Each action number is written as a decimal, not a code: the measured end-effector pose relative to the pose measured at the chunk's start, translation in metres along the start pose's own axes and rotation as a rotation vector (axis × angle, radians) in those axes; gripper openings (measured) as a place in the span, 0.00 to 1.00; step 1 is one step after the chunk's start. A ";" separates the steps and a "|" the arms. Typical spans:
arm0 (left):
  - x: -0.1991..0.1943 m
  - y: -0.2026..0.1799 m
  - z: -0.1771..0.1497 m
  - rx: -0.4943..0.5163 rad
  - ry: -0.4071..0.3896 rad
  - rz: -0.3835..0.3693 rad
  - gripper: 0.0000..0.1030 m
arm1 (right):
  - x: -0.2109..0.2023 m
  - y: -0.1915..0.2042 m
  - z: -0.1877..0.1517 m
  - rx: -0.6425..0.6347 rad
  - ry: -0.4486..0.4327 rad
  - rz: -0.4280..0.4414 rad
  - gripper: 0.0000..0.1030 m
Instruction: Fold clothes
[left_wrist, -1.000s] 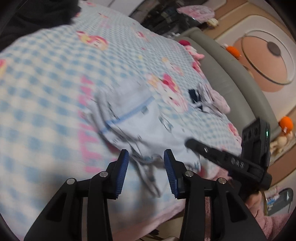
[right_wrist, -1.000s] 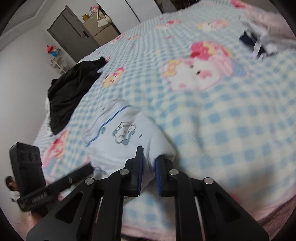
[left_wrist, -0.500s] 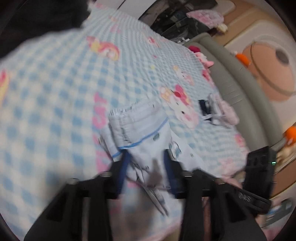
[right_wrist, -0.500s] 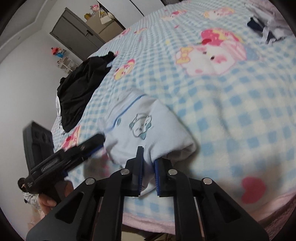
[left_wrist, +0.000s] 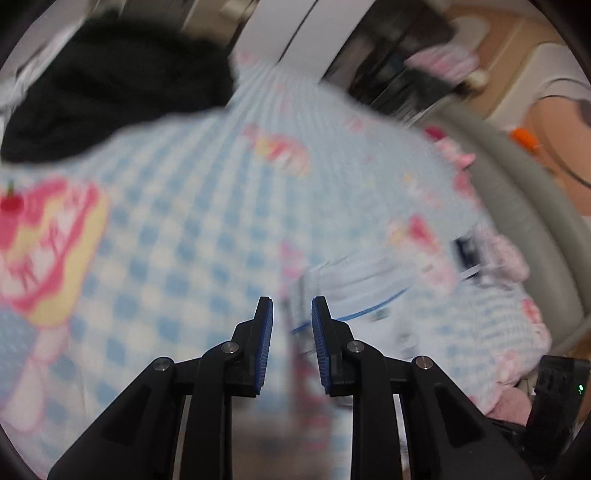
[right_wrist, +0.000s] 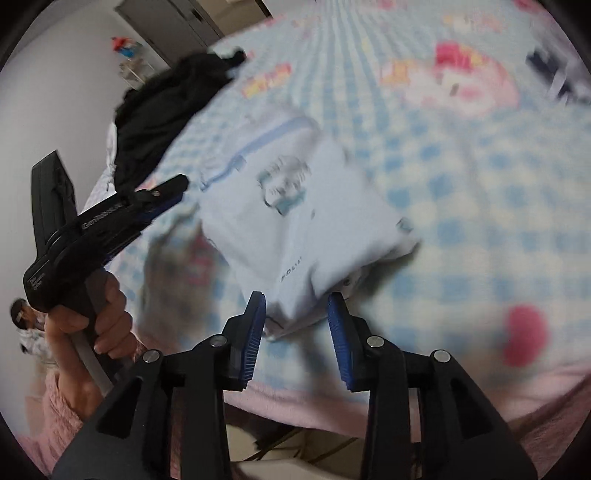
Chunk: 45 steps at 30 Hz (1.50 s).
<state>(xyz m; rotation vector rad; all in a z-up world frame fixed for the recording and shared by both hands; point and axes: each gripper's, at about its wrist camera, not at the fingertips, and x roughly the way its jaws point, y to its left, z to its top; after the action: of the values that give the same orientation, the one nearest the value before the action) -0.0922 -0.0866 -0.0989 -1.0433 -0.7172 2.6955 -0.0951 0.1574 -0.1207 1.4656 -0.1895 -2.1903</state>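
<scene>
Pale blue printed garment (right_wrist: 295, 206) – lying as a folded bundle near bed (right_wrist: 480, 206) edge | right gripper (right_wrist: 295, 328) – jaws spread, straddling its near corner, not pinching | left gripper (left_wrist: 291, 343) – jaws parted, empty, off to bundle's side | black clothes pile (right_wrist: 166, 110) beyond, likely waiting.

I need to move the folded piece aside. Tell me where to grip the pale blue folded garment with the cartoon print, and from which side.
Grip the pale blue folded garment at its thick near corner, where the stacked layers point at the open right claw. Come in low from the bed's near edge, probably one finger under and one over, so all layers pinch together and the fold holds.
</scene>
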 end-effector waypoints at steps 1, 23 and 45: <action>-0.002 -0.009 0.002 0.036 -0.001 -0.063 0.29 | -0.002 -0.003 0.002 0.001 -0.008 -0.031 0.34; 0.071 -0.037 -0.051 0.120 0.404 -0.197 0.29 | 0.019 0.006 0.010 -0.392 -0.067 -0.530 0.26; 0.023 -0.004 -0.024 0.085 0.324 -0.149 0.49 | -0.013 -0.008 0.000 -0.098 -0.084 -0.208 0.37</action>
<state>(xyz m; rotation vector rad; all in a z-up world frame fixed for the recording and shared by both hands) -0.0935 -0.0671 -0.1258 -1.3063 -0.5879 2.3328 -0.0943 0.1702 -0.1130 1.3949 0.0448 -2.3917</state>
